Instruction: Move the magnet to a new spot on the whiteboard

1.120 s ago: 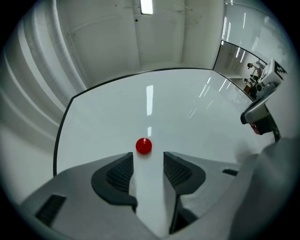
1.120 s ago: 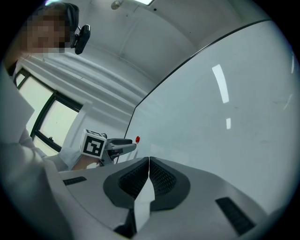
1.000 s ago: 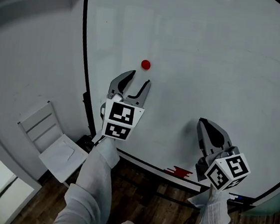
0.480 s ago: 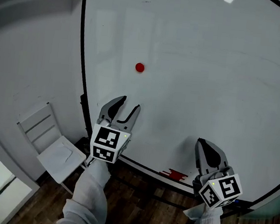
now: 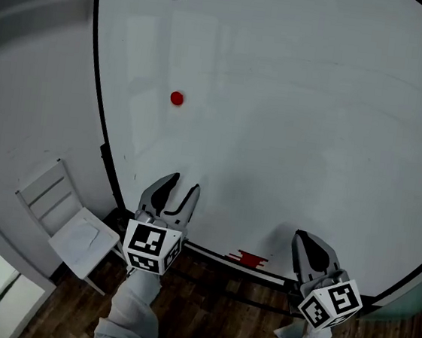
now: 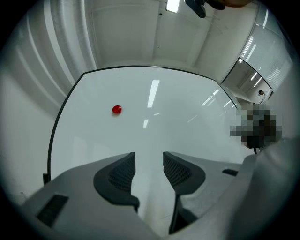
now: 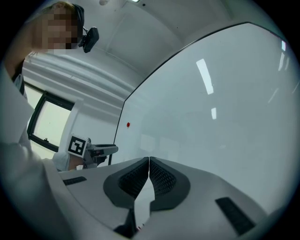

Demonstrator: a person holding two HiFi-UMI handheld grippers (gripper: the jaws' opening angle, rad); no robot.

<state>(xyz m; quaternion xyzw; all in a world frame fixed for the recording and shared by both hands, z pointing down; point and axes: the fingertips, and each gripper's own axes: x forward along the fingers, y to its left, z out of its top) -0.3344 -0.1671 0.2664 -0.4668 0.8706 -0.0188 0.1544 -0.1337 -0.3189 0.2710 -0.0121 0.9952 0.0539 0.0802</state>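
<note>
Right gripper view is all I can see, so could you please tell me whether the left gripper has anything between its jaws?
Observer: No. The left gripper view shows the left gripper open, jaws apart, only bare whiteboard beyond the gap.
Operator: Thanks. Where does my right gripper sit?
Observer: In the head view the right gripper is low by the board's bottom edge, right of a red patch there.
Operator: Anything beside the board?
Observer: A white chair stands left of its lower corner.
</note>
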